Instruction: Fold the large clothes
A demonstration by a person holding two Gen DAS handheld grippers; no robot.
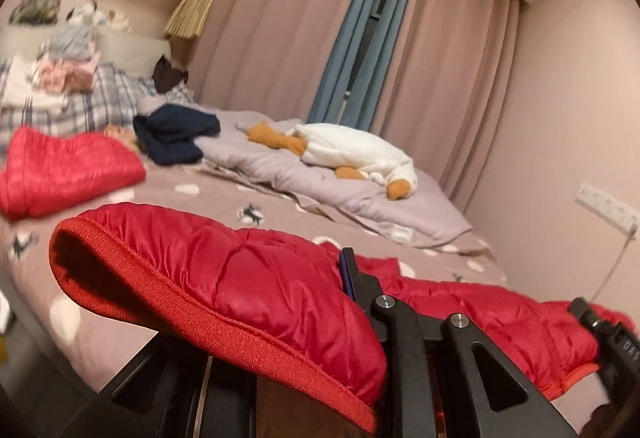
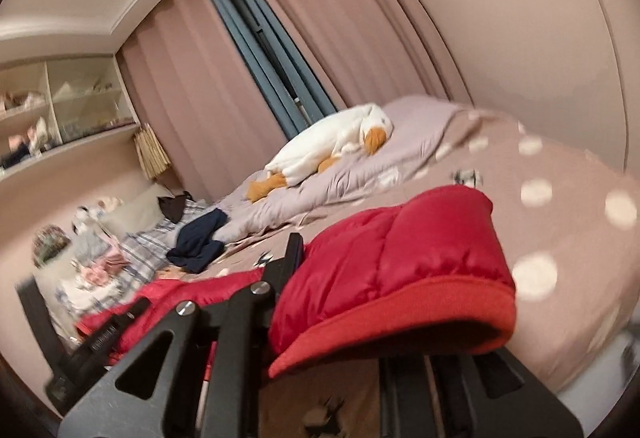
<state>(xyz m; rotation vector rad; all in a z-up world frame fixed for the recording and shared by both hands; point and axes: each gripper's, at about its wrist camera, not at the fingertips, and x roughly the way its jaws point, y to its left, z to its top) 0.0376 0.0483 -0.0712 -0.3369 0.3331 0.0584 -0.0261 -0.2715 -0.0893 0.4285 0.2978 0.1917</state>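
jacket (image 1: 248,278): red, quilted, held up above the bed (image 1: 132,318) at its near edge; a ribbed cuff or hem flops over each tool, and the stretch between the two hands sags toward the sheet.
left gripper (image 1: 352,278): jaws nearly closed, pinching a fold of the jacket; one black finger stands out of the cloth, the other is buried under it.
right gripper (image 2: 294,258): likewise clamped on jacket fabric, with the puffy end draped to its right.
step in hand: probably lifting the jacket clear to spread or fold it (a judgement from the raised cloth).
doing it well: keep both hands at one height and draw them apart until the sag goes, so the cloth hangs flat before it is laid down.
grip: padding is slippery; hold firm through the lift.
landing spot: the bare near sheet, well apart from the goose (image 1: 360,149) and navy garment (image 1: 176,135) farther back.
risk: a second red piece (image 1: 68,169) lies far left; keep the hanging end off it.
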